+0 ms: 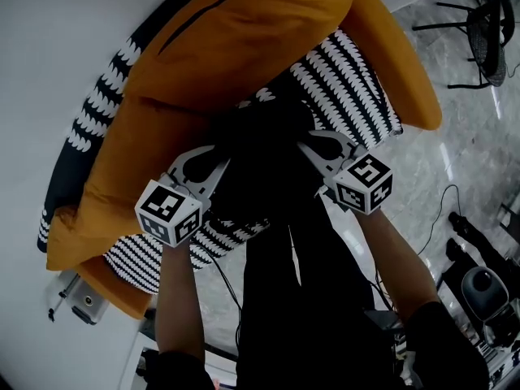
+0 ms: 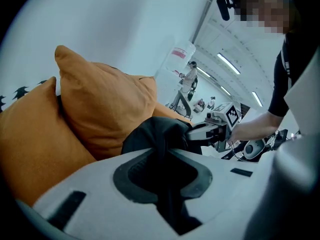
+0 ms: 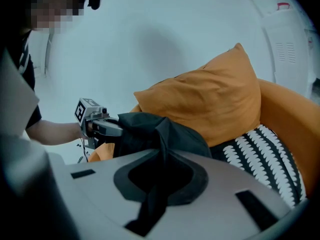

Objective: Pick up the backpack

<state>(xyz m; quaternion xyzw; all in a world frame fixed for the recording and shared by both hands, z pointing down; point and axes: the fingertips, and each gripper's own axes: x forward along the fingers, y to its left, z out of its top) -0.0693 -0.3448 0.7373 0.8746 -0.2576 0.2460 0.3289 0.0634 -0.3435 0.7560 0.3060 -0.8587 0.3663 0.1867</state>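
Fabric of the black backpack [image 1: 264,124] is bunching inside both tools as we are gripping it. Our left tool [image 2: 162,155] is pinching a dark fold on its left side, and our right tool [image 3: 161,159] is clamping another fold on its right side, the two tools facing each other across it. It is resting on the orange armchair [image 1: 406,80], over the black-and-white patterned seat cover [image 1: 357,84], just near of the big orange cushion [image 1: 236,31].
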